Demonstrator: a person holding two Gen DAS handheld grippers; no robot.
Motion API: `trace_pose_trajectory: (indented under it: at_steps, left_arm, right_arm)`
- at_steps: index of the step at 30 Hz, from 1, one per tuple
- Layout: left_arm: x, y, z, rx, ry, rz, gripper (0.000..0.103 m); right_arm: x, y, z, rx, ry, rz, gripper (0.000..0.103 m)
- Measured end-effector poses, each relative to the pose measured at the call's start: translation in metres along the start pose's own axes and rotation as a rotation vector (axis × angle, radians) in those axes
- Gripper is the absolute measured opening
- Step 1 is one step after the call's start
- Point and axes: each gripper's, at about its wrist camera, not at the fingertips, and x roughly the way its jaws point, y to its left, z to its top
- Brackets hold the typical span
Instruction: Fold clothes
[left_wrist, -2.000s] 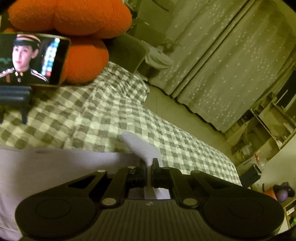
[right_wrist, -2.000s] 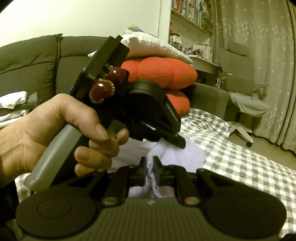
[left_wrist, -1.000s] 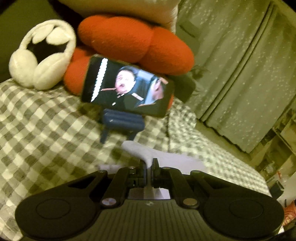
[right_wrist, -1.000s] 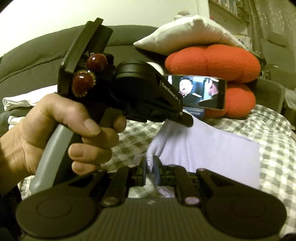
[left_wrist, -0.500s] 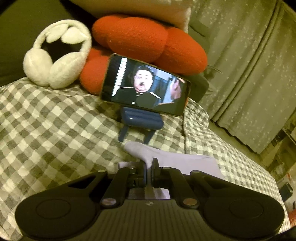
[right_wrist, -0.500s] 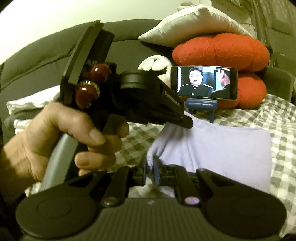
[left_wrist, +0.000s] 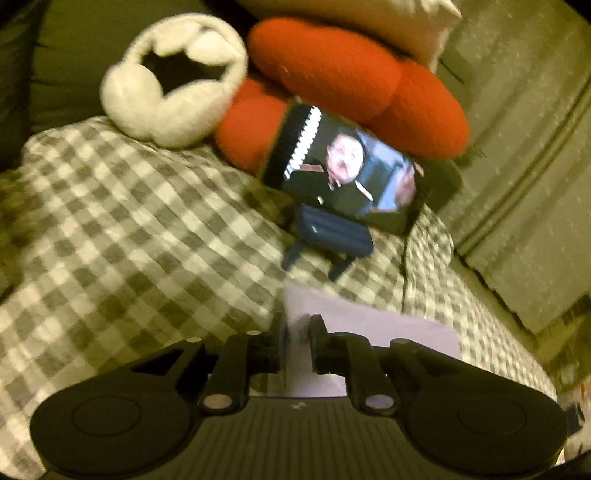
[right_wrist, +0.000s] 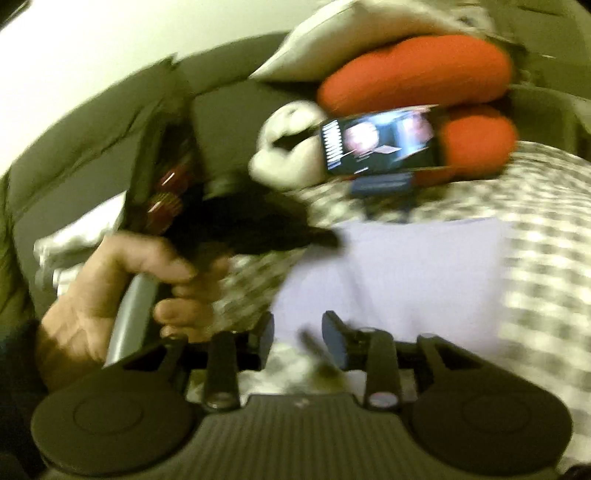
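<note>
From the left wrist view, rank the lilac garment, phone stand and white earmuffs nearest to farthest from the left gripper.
1. Lilac garment: between the open fingers of the left gripper.
2. Phone stand: just beyond, slightly right.
3. White earmuffs: far back, left.

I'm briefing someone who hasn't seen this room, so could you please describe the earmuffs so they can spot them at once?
Start at the checked bedspread and look to its far end, where an orange cushion lies under a pale pillow. The earmuffs sit left of that cushion, beyond the phone. They alone are fluffy, white and ring-shaped.
</note>
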Motion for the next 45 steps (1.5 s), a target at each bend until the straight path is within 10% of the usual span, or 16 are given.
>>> trace_pose_trajectory:
  at_steps: [12, 24, 28, 45]
  left_arm:
    - [-0.002, -0.025, -0.024, 0.049, 0.059, 0.071, 0.017]
    - [0.012, -0.019, -0.026, 0.049, 0.118, 0.121, 0.029]
    - [0.011, -0.017, -0.024, 0.024, 0.122, 0.107, 0.029]
    - [-0.01, -0.063, -0.023, 0.039, 0.124, -0.074, 0.029]
  right_arm:
    - [-0.015, -0.115, 0.013, 0.36, 0.043, -0.049, 0.04]
    - [0.029, -0.134, 0.014, 0.489, 0.045, 0.067, 0.047]
    - [0.033, -0.127, 0.014, 0.441, 0.047, 0.013, 0.02]
    - [-0.101, -0.14, 0.064, 0.263, -0.072, -0.174, 0.014]
